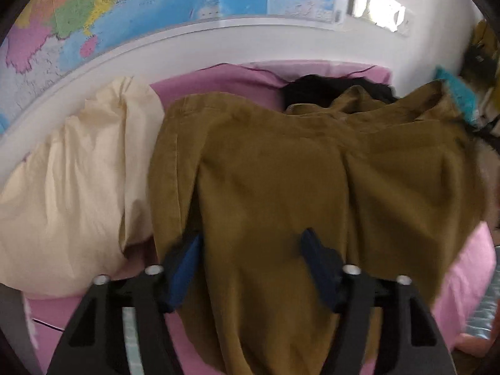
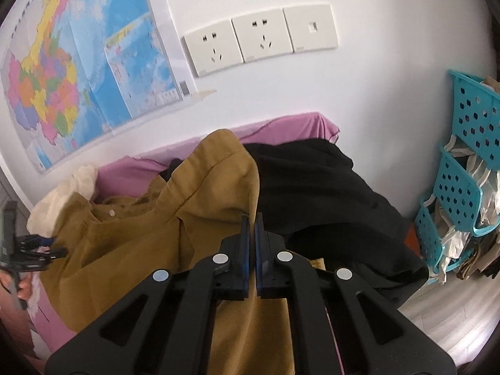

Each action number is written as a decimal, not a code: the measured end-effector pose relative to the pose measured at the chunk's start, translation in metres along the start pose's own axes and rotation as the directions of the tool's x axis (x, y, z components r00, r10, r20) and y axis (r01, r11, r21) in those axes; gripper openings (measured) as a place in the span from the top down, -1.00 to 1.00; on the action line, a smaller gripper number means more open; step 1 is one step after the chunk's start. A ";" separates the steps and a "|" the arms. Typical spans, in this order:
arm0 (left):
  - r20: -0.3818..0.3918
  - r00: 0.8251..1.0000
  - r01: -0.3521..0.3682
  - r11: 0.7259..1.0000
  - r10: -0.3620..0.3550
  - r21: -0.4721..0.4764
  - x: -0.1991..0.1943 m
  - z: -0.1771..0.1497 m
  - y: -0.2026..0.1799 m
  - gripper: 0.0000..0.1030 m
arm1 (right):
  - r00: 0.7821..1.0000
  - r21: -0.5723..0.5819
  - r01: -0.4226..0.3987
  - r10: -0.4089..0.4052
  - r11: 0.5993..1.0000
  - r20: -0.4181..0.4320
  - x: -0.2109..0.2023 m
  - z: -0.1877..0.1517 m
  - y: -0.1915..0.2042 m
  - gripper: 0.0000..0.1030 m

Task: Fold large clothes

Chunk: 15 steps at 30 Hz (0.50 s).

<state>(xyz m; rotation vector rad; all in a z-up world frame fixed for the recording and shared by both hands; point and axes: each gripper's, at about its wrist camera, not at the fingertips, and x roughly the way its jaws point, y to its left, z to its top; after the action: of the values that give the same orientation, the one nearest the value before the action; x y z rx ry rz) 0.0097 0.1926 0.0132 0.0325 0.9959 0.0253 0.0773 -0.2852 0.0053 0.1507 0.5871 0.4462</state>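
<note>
My left tongs (image 1: pixel 250 247) gape over the limp, heavy shirt (image 1: pixel 265 172) mid-bed (image 1: pixel 462 281); my right tongs (image 2: pixel 252 218) pinch its edge, where seams grip best.

My big shirt (image 1: pixel 265 168) is mustard brown all over, with a little pale button near the collar. It lies on a pink sheet (image 1: pixel 218 78). Next to it is a creamy yellow cloth (image 1: pixel 72 187) and a plain black cloth (image 2: pixel 318 193). My left tongs (image 1: pixel 250 250) and my right tongs (image 2: pixel 252 222) are black with blue pads. The wall map (image 2: pixel 62 72) is blue with pink, yellow, green and orange patches. The basket (image 2: pixel 462 172) is bright teal with dotted holes. The wall sockets (image 2: pixel 259 43) are white.
</note>
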 end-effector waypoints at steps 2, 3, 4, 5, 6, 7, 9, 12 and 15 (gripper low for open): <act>0.040 0.997 -0.066 0.998 0.066 0.003 0.002 0.005 0.002 0.63 | 1.000 0.009 -0.004 0.004 1.000 0.024 -0.005 0.004 -0.003 0.95; 0.032 0.997 -0.074 0.997 0.074 -0.016 0.004 0.008 0.007 0.94 | 1.000 0.018 0.007 -0.008 1.000 0.029 -0.006 0.006 -0.007 0.96; 0.031 0.998 -0.049 0.998 0.050 -0.041 0.005 0.011 0.015 0.94 | 0.999 0.032 0.027 -0.028 0.999 0.029 -0.003 0.006 -0.013 0.96; 0.043 0.999 -0.031 0.997 0.034 -0.066 0.004 0.012 0.021 0.94 | 0.999 0.045 0.034 -0.035 0.998 0.022 0.000 0.006 -0.018 0.96; 0.058 0.998 -0.026 0.996 0.031 -0.089 0.002 0.013 0.029 0.95 | 0.999 0.063 0.038 -0.039 0.997 0.004 0.006 0.005 -0.025 0.96; 0.064 0.997 -0.030 0.994 0.036 -0.102 0.002 0.014 0.034 0.95 | 0.999 0.082 0.052 -0.051 0.995 -0.016 0.013 0.003 -0.030 0.95; 0.056 0.998 -0.017 0.991 0.025 -0.130 0.005 0.012 0.044 0.94 | 0.992 0.104 0.075 -0.064 0.992 -0.113 0.038 -0.005 -0.038 0.91; 0.048 0.998 -0.026 0.992 0.032 -0.120 0.004 0.005 0.039 0.91 | 0.982 0.102 0.138 -0.122 0.985 -0.146 0.044 -0.013 -0.035 0.39; 0.039 0.999 0.017 0.994 -0.013 -0.104 -0.002 0.001 0.034 0.34 | 0.989 0.064 0.140 -0.137 0.988 -0.050 0.017 -0.010 -0.018 0.12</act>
<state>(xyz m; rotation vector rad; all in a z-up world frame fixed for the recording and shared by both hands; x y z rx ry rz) 0.0094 0.2261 0.0173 -0.0697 0.9550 0.0628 0.0907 -0.2933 -0.0160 0.1632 0.6535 0.2959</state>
